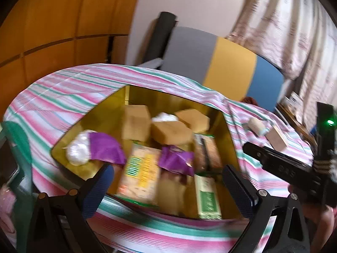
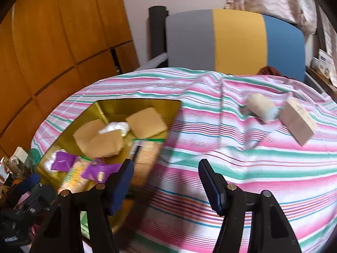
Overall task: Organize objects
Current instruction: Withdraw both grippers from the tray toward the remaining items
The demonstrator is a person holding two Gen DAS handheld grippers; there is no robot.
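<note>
Both grippers hang with jaws spread wide and nothing between them; the left gripper (image 1: 168, 181) hovers over the near edge of a gold tray (image 1: 101, 113), its blue-padded fingers (image 1: 99, 189) touching none of the contents; the right gripper (image 2: 166, 179) is likewise released, poised above the striped tablecloth (image 2: 231, 158) just right of the tray's right edge (image 2: 109, 105), and its black body shows in the left wrist view as well, beyond the tray's right side. The tray sits on the left half of the table and is crowded; three tan cardboard boxes (image 1: 137, 122) are bunched toward its far edge with a white crumpled bag (image 1: 164, 117) between them; a white bundle with a purple wrapper (image 1: 105, 147) lies by the left edge; a yellow-and-green snack packet (image 1: 141, 172) and a second purple packet (image 1: 177, 160) lie in the middle; a long brown packet (image 1: 207, 154) runs along the right edge, and a green-and-white box (image 1: 207, 198) rests at the near right corner. Outside the tray, toward the far right corner of the table, a cream roll with a pale blue end (image 2: 262, 107) lies just beside a tan wedge-shaped box (image 2: 297, 120); whether the two touch cannot be told. Behind the table stands a chair back (image 2: 236, 40) in grey, yellow and blue bands; motion blur softens the packets' print.
</note>
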